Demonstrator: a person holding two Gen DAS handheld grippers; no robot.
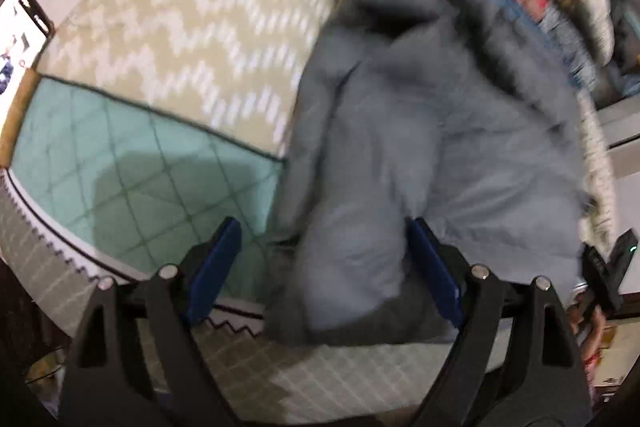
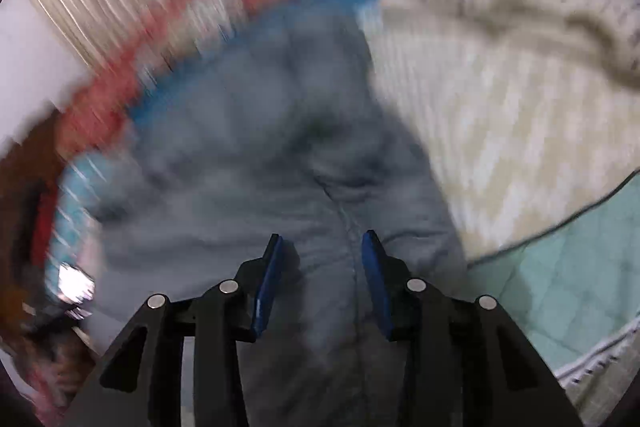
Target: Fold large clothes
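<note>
A large grey padded jacket [image 1: 400,131] with a fur-trimmed hood lies on a patterned bed cover; both views are blurred by motion. My left gripper [image 1: 324,227] is open, its blue pads [image 1: 212,267] wide apart over the jacket's lower end; a grey fold lies between them, ungripped. In the right wrist view the jacket [image 2: 248,163] fills the middle. My right gripper [image 2: 322,243] is open just above it, its pads [image 2: 268,283] either side of a seam; I cannot tell if they touch the cloth.
The bed cover has a beige zigzag part [image 1: 180,19] and a mint quilted part [image 1: 140,163]. A lit phone [image 1: 20,39] lies at the far left. A cream knit garment [image 2: 500,3] lies beside the jacket. Red and blue bedding [image 2: 168,51] runs along the far edge.
</note>
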